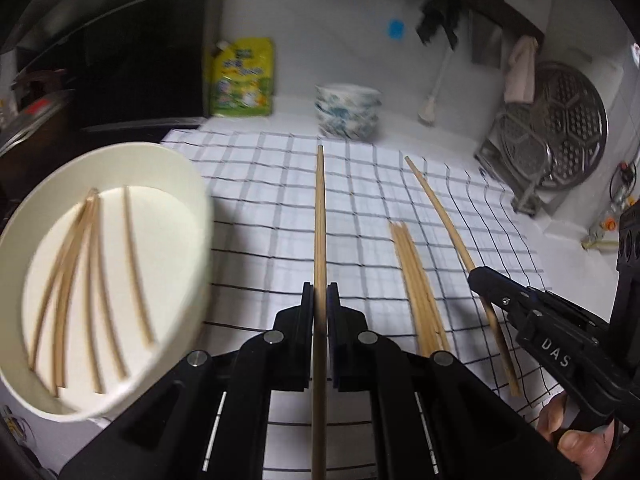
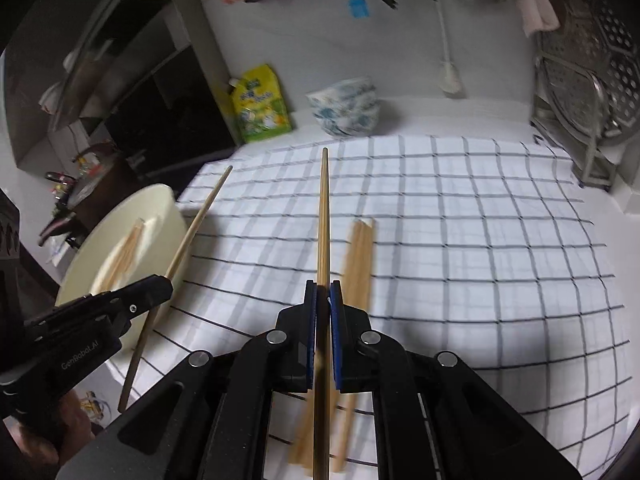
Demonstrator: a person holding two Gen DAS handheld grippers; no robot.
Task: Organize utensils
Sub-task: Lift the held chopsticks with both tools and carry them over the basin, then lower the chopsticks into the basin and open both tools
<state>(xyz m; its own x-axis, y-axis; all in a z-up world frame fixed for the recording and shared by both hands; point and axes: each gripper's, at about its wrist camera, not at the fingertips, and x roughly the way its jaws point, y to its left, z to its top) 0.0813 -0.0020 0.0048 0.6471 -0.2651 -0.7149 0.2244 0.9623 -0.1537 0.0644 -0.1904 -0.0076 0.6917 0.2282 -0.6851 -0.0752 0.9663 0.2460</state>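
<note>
My left gripper is shut on a wooden chopstick that points forward above the checked cloth. My right gripper is shut on another chopstick; it also shows in the left wrist view with its chopstick. My left gripper appears in the right wrist view with its chopstick. A cream round tub at left holds several chopsticks. A bundle of loose chopsticks lies on the cloth, also seen in the right wrist view.
A patterned bowl stack and a yellow refill pouch stand at the back. A metal steamer rack leans at the right. A dark appliance stands at the left. The tub shows in the right wrist view.
</note>
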